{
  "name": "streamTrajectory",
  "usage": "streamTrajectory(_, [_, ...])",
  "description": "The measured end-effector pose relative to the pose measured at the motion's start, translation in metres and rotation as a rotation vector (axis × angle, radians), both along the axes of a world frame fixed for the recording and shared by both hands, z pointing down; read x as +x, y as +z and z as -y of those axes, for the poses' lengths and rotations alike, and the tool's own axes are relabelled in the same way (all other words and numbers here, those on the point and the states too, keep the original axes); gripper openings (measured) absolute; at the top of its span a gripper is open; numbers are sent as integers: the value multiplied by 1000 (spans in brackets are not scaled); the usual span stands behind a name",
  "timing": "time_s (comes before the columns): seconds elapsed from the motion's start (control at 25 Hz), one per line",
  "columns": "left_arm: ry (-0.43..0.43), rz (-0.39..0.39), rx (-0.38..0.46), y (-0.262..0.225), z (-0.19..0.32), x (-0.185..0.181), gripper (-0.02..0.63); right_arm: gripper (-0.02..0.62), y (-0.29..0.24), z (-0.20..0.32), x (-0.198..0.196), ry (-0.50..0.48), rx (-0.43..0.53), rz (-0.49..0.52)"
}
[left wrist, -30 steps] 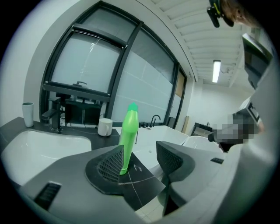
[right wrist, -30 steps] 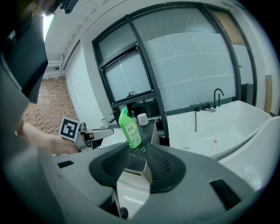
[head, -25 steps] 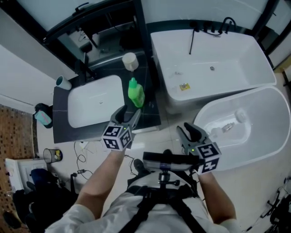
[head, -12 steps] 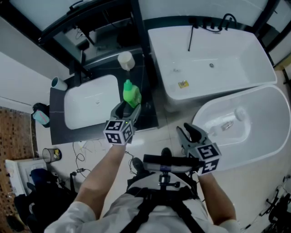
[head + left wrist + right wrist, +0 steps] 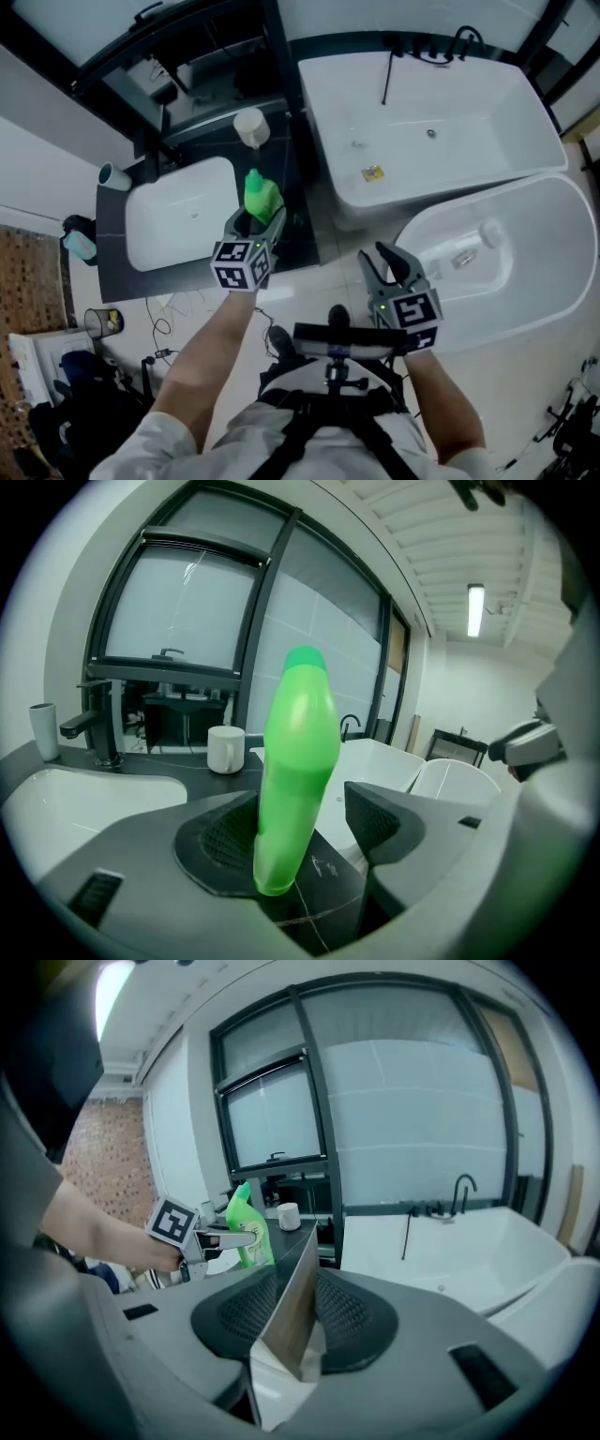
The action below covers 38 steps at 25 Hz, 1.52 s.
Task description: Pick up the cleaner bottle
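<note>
- Cleaner bottle, green and capped, stands upright on the dark counter. It is just right of the white basin and in front of a white mug.
- My left gripper has come forward since a second ago. Then its tips stopped just short of the bottle; now the bottle's lower body stands between the two jaws.
- Those jaws have just been opening and now stand wide.
- In the left gripper view the bottle sits nearer the left pad and overlaps it, though I cannot tell whether they touch. A clear gap separates it from the right pad.
- Nothing is clamped, and the bottle's base rests on the counter.
- The bottle itself is in the same spot on the counter as in the earlier frames, unmoved and untilted.
- My right gripper hangs over the pale floor beside the rim of the oval tub, much where it was a second ago.
- Its jaws are slightly parted with nothing between them. Only the counter's corner and the floor show through the gap.
- From the right gripper view, the left gripper is seen side-on, reaching around the foot of the bottle, with the mug behind.
- A rectangular bathtub lies beyond the counter's right end.
- A tap and a pale cup stand at the basin's far left.
</note>
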State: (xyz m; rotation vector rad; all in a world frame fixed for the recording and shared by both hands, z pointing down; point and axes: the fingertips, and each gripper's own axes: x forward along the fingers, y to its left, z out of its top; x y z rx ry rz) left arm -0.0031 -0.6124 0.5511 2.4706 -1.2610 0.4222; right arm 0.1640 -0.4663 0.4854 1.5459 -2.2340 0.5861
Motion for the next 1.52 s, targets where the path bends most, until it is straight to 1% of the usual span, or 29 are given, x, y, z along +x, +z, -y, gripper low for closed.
streamTrajectory(0.08, [-1,0,-3,0,1,1,285,135,1,14,-6,-28,14,-34])
streamTrajectory(0.2, [5,4,-7,-1,2,2,285,135,11,31,-14,-48,-17,-8])
streamTrajectory(0.32, [14,8,-2,-2,4,4,285,135,20,44,-16,-35,-55,4])
streamTrajectory(0.52, [28,16,11,-5,12,5,285,135,30,60,-19,-27,-84,15])
streamTrajectory(0.8, [28,21,18,-2,17,8,285,135,43,70,-20,-31,-101,8])
streamTrajectory(1.04, [25,20,24,-1,25,12,284,135,47,76,-25,-40,-122,24])
streamTrajectory(1.4, [-4,3,43,2,35,15,281,135,47,81,-27,-52,-124,20])
streamTrajectory(1.52, [-17,13,33,6,36,13,271,135,47,80,-28,-55,-126,21])
